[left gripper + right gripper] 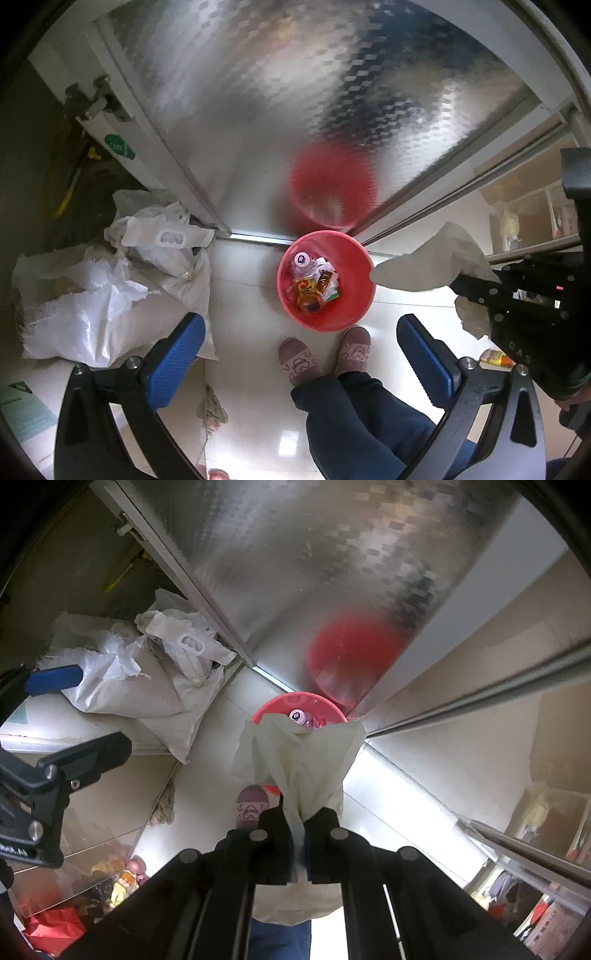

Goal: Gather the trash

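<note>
The right claw (300, 834), clamped on a crumpled tissue (295, 760), hung right above the red bin (327, 280) (left claw (295, 354) wide apart, empty).

text: "DAS", perhaps | on: right gripper (458, 282) body

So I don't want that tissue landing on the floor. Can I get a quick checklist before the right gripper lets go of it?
1. Right gripper shut on the crumpled tissue: ok.
2. Tissue hanging over the red bin: looks so from the right wrist view, off to the side in the left; cannot tell.
3. Room in the bin above the bottle and wrappers: ok.
4. Left gripper open, holding nothing: ok.
5. Slippers outside the bin rim: ok.
</note>
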Demonstrator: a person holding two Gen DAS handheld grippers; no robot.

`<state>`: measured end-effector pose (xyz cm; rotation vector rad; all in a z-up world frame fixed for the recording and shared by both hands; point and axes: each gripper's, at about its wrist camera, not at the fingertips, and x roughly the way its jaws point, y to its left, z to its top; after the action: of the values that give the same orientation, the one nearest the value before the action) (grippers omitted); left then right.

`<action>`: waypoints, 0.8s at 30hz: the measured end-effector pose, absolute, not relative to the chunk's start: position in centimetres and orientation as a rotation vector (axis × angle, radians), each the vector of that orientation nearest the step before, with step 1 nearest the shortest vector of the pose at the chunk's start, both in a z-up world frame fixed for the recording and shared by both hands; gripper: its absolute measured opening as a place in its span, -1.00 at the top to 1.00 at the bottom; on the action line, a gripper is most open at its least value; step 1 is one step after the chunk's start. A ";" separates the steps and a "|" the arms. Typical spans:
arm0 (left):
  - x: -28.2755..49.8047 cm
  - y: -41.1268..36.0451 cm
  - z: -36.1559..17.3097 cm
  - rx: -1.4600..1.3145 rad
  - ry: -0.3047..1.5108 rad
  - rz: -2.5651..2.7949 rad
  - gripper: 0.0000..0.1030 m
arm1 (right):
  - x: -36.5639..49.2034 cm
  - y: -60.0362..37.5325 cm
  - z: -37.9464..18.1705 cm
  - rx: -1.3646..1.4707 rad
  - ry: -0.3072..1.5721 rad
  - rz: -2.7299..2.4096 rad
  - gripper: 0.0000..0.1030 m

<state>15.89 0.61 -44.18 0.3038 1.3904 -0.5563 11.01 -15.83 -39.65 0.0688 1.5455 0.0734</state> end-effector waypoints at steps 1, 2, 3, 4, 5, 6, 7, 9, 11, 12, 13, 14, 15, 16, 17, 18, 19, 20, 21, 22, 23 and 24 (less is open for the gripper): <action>16.0 0.8 -44.3 0.297 1.393 -0.548 -1.00 | 11.1 -15.8 -39.8 0.071 1.548 0.065 0.89; 16.0 0.9 -44.3 0.292 1.396 -0.543 -1.00 | 11.2 -15.8 -40.0 0.073 1.556 0.059 0.78; 16.1 1.1 -44.3 0.287 1.399 -0.537 -1.00 | 11.3 -15.8 -40.2 0.072 1.563 0.059 0.71; 16.2 1.2 -44.4 0.284 1.403 -0.531 -1.00 | 11.4 -15.6 -40.3 0.071 1.564 0.055 0.54; 16.2 1.4 -44.4 0.284 1.407 -0.523 -1.00 | 11.3 -15.5 -40.2 0.071 1.562 0.052 0.32; 16.3 1.5 -44.3 0.283 1.406 -0.520 -1.00 | 11.4 -15.4 -40.3 0.071 1.559 0.051 0.19; 16.3 1.7 -44.3 0.280 1.404 -0.518 -1.00 | 11.4 -15.3 -40.3 0.072 1.557 0.052 -0.07; 16.3 1.8 -44.2 0.284 1.404 -0.513 -1.00 | 11.4 -15.1 -40.4 0.074 1.554 0.058 -0.21; 16.2 2.0 -43.9 0.284 1.403 -0.510 -1.00 | 11.3 -15.0 -40.4 0.071 1.561 0.059 -0.34; 16.2 2.2 -43.7 0.284 1.401 -0.509 -1.00 | 11.3 -14.9 -40.4 0.073 1.563 0.059 -0.36; 16.1 2.2 -43.5 0.286 1.398 -0.507 -1.00 | 11.3 -14.8 -40.3 0.077 1.565 0.062 -0.38; 16.0 2.3 -43.1 0.288 1.395 -0.503 -1.00 | 11.3 -14.7 -40.1 0.080 1.564 0.067 -0.39; 15.9 2.3 -42.6 0.284 1.391 -0.502 -1.00 | 11.3 -14.5 -39.9 0.077 1.561 0.069 -0.39; 15.8 2.4 -42.0 0.275 1.385 -0.502 -1.00 | 11.2 -14.5 -39.3 0.068 1.554 0.073 -0.42; 15.6 2.4 -41.1 0.263 1.380 -0.501 -1.00 | 11.2 -14.4 -38.8 0.061 1.545 0.075 -0.44; 15.4 2.5 -40.3 0.256 1.374 -0.497 -1.00 | 11.1 -14.4 -38.3 0.059 1.537 0.077 -0.46; 15.2 2.5 -39.4 0.254 1.366 -0.494 -1.00 | 10.9 -14.4 -37.2 0.059 1.525 0.081 -0.48; 14.9 2.5 -38.2 0.256 1.355 -0.489 -1.00 | 10.8 -14.5 -36.3 0.061 1.517 0.085 -0.49; 14.7 2.5 -37.3 0.260 1.345 -0.485 -1.00 | 10.7 -14.7 -35.7 0.063 1.510 0.091 -0.50; 14.4 2.5 -36.2 0.262 1.333 -0.482 -1.00 | 10.6 -14.8 -34.2 0.068 1.503 0.093 -0.51; 14.2 2.7 -35.1 0.260 1.324 -0.481 -1.00 | 10.4 -15.0 -33.2 0.077 1.499 0.093 -0.51; 13.9 2.8 -33.7 0.254 1.314 -0.477 -1.00 | 10.3 -15.2 -32.0 0.090 1.491 0.096 -0.51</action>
<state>13.88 2.82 -33.66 0.2540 1.3140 -0.4773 10.33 -15.15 -31.97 0.0896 1.4914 0.0960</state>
